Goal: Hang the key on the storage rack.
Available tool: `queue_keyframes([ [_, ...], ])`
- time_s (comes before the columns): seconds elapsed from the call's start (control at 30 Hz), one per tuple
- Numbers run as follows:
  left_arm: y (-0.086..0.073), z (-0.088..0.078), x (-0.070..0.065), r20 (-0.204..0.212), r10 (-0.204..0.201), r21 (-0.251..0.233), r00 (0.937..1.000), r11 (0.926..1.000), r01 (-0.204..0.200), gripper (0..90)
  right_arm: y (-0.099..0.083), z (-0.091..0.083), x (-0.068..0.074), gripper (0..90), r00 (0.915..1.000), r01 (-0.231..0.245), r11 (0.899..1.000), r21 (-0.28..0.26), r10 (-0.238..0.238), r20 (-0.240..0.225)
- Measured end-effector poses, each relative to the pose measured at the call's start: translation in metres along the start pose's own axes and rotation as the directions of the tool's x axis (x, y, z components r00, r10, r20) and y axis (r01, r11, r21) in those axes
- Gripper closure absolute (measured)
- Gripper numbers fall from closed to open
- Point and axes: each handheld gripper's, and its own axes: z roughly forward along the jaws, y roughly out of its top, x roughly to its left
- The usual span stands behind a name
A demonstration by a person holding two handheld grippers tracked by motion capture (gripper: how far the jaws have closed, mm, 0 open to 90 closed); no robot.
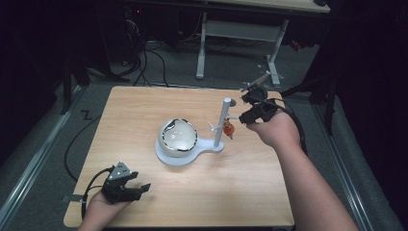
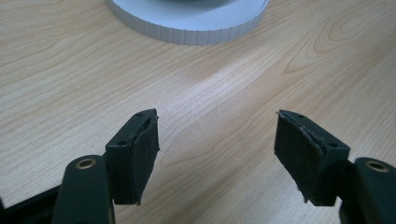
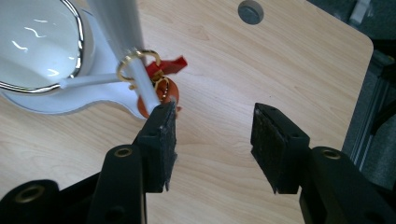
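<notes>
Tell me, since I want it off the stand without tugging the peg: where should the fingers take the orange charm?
Probably the round orange charm body below its gold ring. The ring is looped over a white peg of the stand, so the body hangs free. Come from the open table side, where the open right gripper is, then slide along the peg toward its tip.

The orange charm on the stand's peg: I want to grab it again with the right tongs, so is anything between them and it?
Nothing separate blocks it. The orange charm hangs by its gold ring on the white peg, just beyond the right tongs' one pad; the gap between the open jaws holds bare table.
</notes>
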Motion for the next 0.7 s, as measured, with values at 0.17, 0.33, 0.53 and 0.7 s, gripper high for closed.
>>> queue_keyframes([
  [0.17, 0.0, 0.003, -0.002, -0.001, 0.014, 0.01, 0.9999, 0.9999, -0.014, 31.1, -0.028, 0.019, -0.007, 44.7, 0.9985, -0.044, 0.999, -0.024, 0.043, -0.035],
  [0.33, 0.0, 0.007, -0.001, -0.005, 0.008, 0.016, 1.0, 0.9998, -0.008, 31.1, -0.065, 0.043, -0.009, 43.8, 0.9979, -0.054, 0.998, -0.037, 0.053, -0.037],
  [0.53, 0.003, 0.013, -0.001, -0.007, -0.002, 0.015, 1.0, 0.9999, 0.002, 31.0, -0.127, 0.077, -0.008, 42.5, 0.9949, -0.101, 0.988, -0.116, 0.101, -0.004],
  [0.7, 0.006, 0.02, -0.001, -0.013, -0.014, 0.026, 0.9998, 0.9996, 0.014, 31.1, -0.177, 0.1, -0.001, 40.8, 0.9908, -0.135, 0.974, -0.181, 0.132, -0.033],
])
